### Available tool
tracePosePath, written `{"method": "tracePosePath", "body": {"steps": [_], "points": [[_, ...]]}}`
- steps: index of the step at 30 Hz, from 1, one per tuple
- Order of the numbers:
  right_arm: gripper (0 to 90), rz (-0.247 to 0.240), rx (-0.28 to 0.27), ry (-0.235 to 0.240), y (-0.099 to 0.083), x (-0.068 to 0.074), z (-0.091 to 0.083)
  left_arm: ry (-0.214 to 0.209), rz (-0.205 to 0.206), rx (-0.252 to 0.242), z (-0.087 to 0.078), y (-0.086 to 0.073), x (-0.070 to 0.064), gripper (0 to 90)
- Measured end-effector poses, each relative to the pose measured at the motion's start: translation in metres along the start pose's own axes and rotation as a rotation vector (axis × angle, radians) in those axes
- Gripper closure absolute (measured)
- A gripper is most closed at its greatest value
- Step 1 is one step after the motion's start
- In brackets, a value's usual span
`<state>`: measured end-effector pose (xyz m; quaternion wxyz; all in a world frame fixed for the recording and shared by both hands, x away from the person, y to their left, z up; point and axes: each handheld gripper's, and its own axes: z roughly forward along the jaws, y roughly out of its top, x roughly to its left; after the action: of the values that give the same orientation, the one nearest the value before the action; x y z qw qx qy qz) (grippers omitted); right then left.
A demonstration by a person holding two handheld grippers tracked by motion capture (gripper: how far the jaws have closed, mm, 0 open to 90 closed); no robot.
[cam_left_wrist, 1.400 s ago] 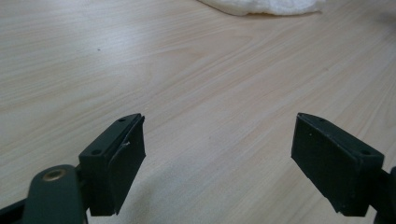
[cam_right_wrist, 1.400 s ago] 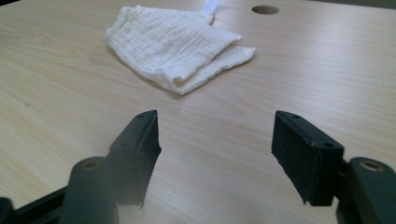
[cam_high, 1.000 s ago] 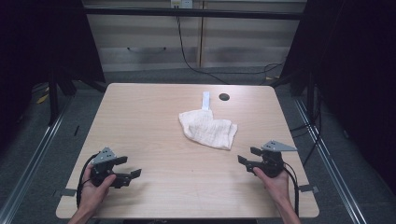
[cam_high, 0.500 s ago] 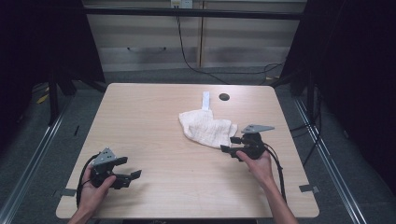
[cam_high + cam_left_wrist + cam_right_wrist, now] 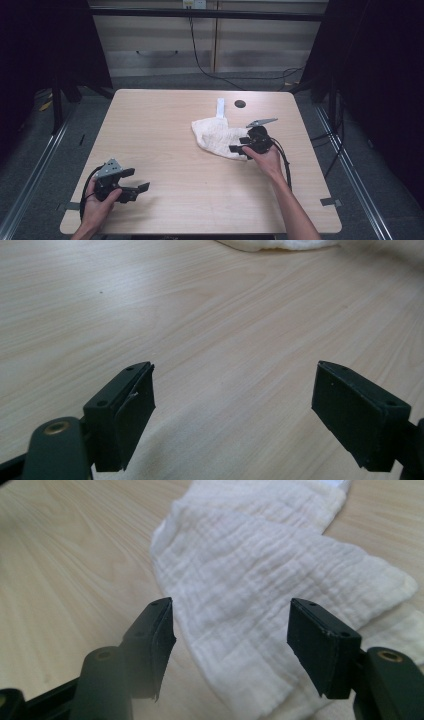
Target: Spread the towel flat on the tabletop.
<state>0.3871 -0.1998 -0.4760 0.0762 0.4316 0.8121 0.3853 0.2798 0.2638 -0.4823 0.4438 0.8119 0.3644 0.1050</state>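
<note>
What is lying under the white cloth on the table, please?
The white cloth lies crumpled on the bare wooden table. Its folds hide whatever might lie beneath them.

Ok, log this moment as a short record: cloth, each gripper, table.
cloth: white cloth, crumpled, right of the table's centre
right gripper: right gripper open, jaws astride the cloth's near edge, not closed on it
left gripper: left gripper open, over bare wood at the near left
table: wooden table, dark round hole near the far edge
</note>
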Motion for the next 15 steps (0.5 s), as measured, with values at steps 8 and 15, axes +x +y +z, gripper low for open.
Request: {"method": "tracePosePath", "body": {"steps": [8,15], "points": [[41.3,0.018,0.024,-0.022,0.006,-0.006,0.022,0.005,0.004,0.006,0.0,0.0,0.0,17.0],[47.8,-0.053,0.075,-0.079,0.003,-0.002,0.035,0.0,0.007,0.007,0.0,-0.001,0.0,17.2]]}}
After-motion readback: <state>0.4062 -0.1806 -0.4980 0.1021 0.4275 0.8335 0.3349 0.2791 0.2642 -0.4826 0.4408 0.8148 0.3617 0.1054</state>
